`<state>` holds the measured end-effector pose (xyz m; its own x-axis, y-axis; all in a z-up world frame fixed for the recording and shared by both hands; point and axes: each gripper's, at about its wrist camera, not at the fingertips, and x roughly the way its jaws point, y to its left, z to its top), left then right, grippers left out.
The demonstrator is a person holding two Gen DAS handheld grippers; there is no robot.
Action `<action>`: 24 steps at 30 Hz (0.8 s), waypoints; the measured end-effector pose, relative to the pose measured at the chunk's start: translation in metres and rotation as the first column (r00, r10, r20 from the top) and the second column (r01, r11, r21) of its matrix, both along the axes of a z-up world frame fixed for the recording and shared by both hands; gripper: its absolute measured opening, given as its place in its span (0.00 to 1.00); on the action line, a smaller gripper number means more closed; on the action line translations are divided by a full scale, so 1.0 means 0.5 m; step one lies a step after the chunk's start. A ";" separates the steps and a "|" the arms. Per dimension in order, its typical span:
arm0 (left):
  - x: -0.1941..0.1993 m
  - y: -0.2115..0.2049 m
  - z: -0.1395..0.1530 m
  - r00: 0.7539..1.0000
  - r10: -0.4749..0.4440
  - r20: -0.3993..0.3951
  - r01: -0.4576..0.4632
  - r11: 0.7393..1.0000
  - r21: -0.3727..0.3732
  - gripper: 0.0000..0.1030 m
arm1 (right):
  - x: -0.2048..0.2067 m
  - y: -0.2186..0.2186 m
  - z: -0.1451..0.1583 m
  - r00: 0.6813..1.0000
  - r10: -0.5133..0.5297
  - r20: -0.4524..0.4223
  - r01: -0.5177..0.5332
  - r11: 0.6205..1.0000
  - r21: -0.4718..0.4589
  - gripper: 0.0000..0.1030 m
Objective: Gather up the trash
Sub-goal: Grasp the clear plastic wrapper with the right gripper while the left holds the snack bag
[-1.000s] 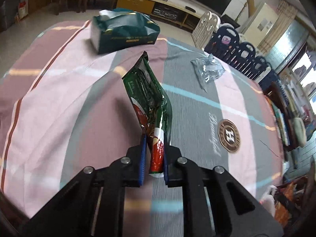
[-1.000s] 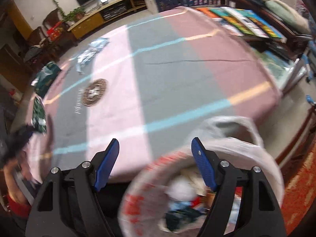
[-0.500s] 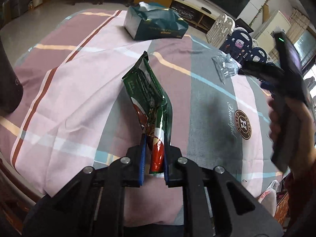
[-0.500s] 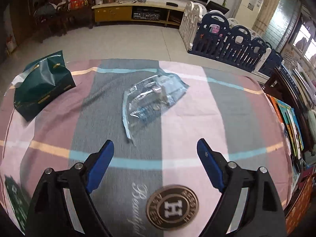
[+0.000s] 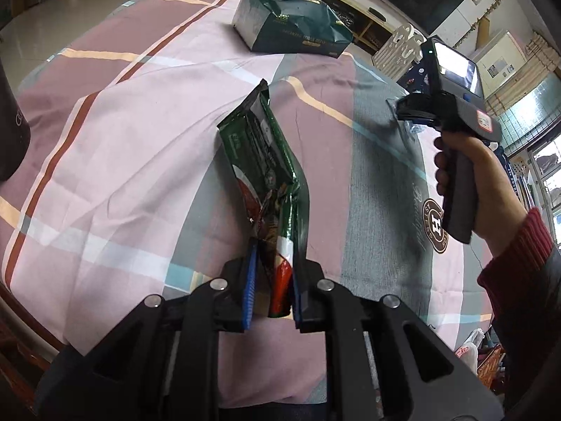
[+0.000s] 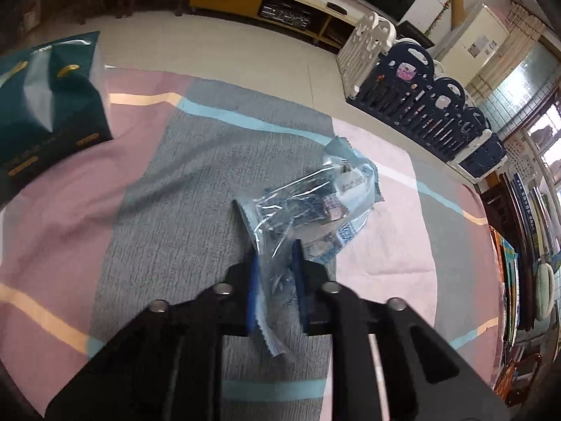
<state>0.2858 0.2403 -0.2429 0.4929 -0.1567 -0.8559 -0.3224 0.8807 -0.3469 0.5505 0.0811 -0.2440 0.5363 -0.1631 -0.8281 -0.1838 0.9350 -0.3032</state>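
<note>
The left gripper [image 5: 271, 280] has its jaws clamped on the bottom edge of a crumpled green foil snack bag [image 5: 266, 172], whose long axis runs straight away from the jaws, open mouth far, above the striped pink-and-grey cloth of the tabletop [image 5: 115, 147]. The right gripper [image 6: 275, 280] has its jaws closed on the near end of a clear, blue-edged plastic wrapper [image 6: 312, 207] lying on the grey stripe; it stretches away and rightward. A teal tissue pack [image 5: 291, 24] sits well apart.

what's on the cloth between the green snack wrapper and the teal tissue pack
Nothing: in the left wrist view, only bare striped tablecloth lies between the green snack wrapper and the teal tissue pack.
</note>
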 end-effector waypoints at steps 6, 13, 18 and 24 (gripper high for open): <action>0.000 0.004 -0.005 1.000 0.008 0.000 -0.008 1.000 -0.018 0.16 | -0.140 -0.089 0.108 0.990 0.080 -0.115 -0.003 0.833 0.553 0.10; -0.004 0.003 -0.003 1.000 0.008 0.010 -0.007 1.000 -0.027 0.16 | -0.348 -0.255 0.071 0.930 0.158 -0.332 0.279 0.286 0.917 0.10; -0.005 0.003 -0.002 1.000 0.008 0.015 -0.007 1.000 -0.025 0.17 | -0.430 -0.336 0.048 0.928 -0.046 -0.371 0.348 0.465 0.814 0.56; -0.005 0.003 -0.003 1.000 0.010 0.008 -0.010 0.999 -0.033 0.20 | -0.466 -0.387 0.071 0.934 -0.221 -0.280 0.357 0.604 0.713 0.65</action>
<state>0.2832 0.2417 -0.2445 0.5018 -0.1798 -0.8461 -0.3283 0.8653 -0.3786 0.3176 -0.1123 -0.2087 0.4336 0.4174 -0.7986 0.1582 0.8372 0.5235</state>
